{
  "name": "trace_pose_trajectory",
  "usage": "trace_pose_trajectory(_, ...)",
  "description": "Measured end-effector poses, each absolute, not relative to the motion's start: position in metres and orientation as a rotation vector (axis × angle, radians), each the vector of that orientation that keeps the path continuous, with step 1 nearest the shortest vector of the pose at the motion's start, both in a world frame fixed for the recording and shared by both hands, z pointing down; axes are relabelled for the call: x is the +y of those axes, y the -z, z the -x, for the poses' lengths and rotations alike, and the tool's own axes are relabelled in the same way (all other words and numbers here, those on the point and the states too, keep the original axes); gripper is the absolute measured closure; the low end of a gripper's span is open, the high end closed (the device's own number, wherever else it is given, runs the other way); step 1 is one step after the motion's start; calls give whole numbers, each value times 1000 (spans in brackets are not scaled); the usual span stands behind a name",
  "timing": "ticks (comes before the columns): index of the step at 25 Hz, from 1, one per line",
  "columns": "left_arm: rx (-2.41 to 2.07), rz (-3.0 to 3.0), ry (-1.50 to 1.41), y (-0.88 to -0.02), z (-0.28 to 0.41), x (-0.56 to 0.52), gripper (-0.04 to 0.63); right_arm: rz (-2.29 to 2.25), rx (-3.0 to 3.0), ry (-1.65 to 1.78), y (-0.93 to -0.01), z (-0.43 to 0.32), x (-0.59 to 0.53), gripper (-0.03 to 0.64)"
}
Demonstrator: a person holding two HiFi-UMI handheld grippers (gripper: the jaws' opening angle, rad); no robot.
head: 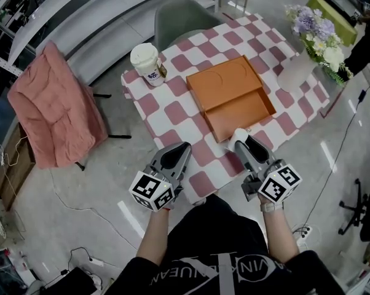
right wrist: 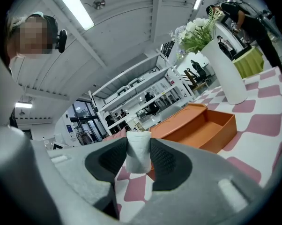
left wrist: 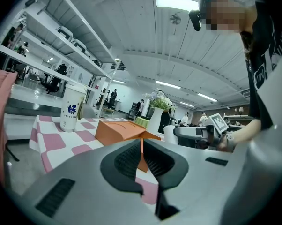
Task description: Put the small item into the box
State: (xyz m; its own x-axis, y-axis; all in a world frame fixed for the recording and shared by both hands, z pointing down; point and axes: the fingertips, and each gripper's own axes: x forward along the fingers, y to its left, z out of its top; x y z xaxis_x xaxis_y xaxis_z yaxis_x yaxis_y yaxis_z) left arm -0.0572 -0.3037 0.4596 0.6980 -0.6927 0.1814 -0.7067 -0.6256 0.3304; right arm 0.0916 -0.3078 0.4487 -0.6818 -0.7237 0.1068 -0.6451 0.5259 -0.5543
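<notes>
An orange box (head: 225, 82) lies on the pink-and-white checked table (head: 166, 118), its drawer (head: 243, 112) slid out toward me and empty. My right gripper (head: 240, 140) hovers at the drawer's near corner, shut on a small white item (right wrist: 138, 156) that stands upright between the pads. In the right gripper view the open drawer (right wrist: 211, 125) lies ahead to the right. My left gripper (head: 182, 149) is over the table's near edge, left of the box, jaws shut with nothing between them (left wrist: 141, 149). The box (left wrist: 117, 130) shows beyond them.
A white lidded paper cup (head: 147, 63) stands at the table's far left. A white vase with flowers (head: 302, 63) stands at the right side. A grey-green chair (head: 185, 14) is behind the table, and a chair draped in pink cloth (head: 53, 106) stands to the left.
</notes>
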Motion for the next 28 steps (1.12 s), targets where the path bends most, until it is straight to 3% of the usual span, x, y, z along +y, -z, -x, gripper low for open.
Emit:
trace_pose_trajectory(10,-1054,-2510,-70,-475,41,-306,575,1093,2644,884,-448,-80,-338,457)
trace_pose_trajectory(28,-902,-2643,-155,-483,33,-368,575,1325,2799,906,-484,-70,-365,457)
